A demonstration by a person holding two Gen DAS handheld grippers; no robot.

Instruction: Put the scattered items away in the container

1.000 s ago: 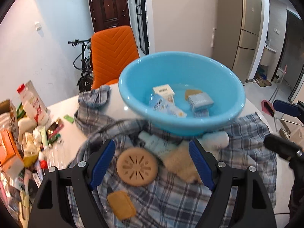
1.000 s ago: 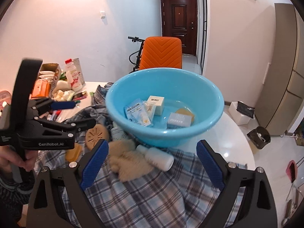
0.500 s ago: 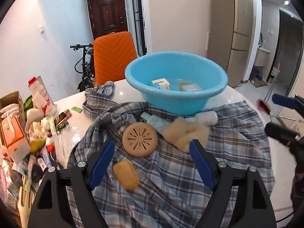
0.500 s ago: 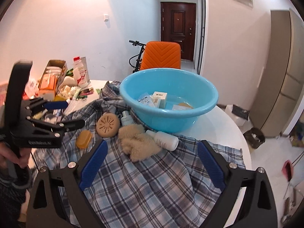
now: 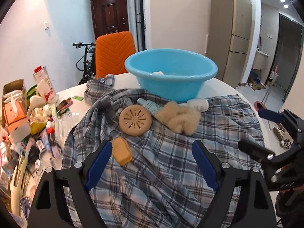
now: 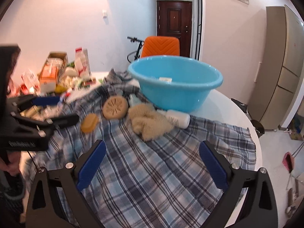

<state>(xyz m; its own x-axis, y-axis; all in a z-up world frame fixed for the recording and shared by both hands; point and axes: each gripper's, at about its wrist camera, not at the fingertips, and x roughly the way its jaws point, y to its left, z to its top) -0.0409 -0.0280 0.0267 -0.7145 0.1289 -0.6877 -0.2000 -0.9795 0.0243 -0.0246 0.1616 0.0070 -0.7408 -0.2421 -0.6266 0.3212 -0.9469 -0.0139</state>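
A blue basin [image 5: 171,83] [image 6: 176,98] stands on the white table with a white box [image 5: 157,73] showing inside. In front of it, on a plaid shirt [image 5: 161,180] [image 6: 152,180], lie a round tan slotted disc [image 5: 135,120] [image 6: 115,108], an orange soap bar [image 5: 121,153] [image 6: 89,122], a fluffy beige cloth [image 5: 179,116] [image 6: 147,122], a white bottle [image 5: 198,104] [image 6: 177,118] and a pale tube [image 5: 150,105]. My left gripper [image 5: 152,144] hovers open over the shirt, its left finger beside the soap. My right gripper [image 6: 152,143] is opening, with nothing between its jaws.
A heap of cartons, bottles and a tissue box [image 5: 17,117] crowds the table's left side. An orange chair [image 5: 114,55] and a bicycle [image 5: 85,60] stand behind the table. The round table edge [image 6: 245,117] drops off to the right, with a tall cabinet [image 6: 285,66] beyond.
Both grippers have drawn back from the basin, so it sits farther off and more of the shirt shows. The left jaws stand a little wider than a second ago.
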